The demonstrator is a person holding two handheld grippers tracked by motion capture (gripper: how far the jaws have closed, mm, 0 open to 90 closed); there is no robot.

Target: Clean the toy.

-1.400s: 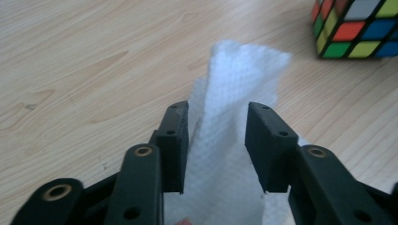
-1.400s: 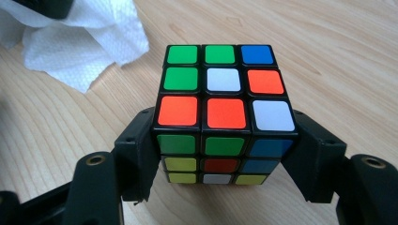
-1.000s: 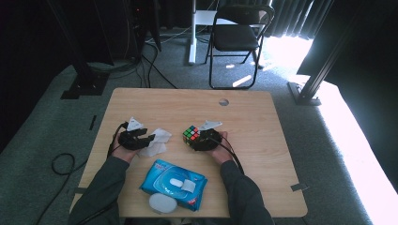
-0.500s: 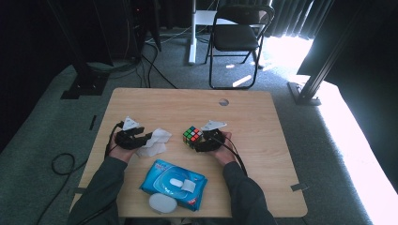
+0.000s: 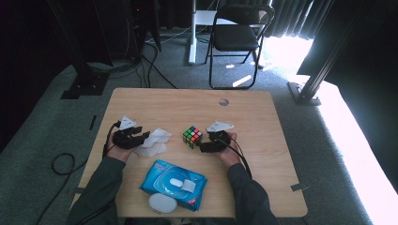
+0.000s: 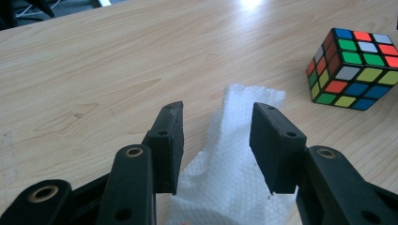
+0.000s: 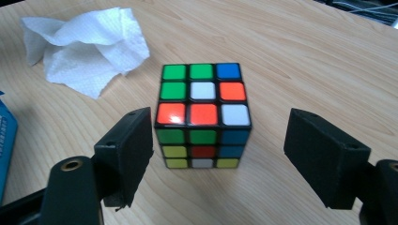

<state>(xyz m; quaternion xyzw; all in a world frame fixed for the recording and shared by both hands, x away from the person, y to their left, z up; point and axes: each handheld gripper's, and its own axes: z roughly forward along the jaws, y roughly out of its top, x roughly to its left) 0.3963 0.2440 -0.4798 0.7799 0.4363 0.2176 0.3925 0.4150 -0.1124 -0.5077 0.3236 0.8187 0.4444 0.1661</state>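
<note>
A scrambled cube (image 5: 192, 137) is sitting mid-table, centre of the high view. The right gripper (image 7: 216, 154) is framing it with jaws spread, which have just been opening then easing in, pads not touching it. The left gripper (image 6: 216, 140) is hovering half-spread over a crumpled wipe (image 6: 234, 159), not pinching. For a good grip, the pads should be squaring to flat cube faces. The blue wipe pack (image 5: 172, 183), lower centre, is lying with its flap raised.

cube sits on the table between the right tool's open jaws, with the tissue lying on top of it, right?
Not quite. The tissue is not on top of the cube; it lies on the table beside it, apart from it, as the right gripper view shows. The cube does sit between the right tool's open jaws.
</note>
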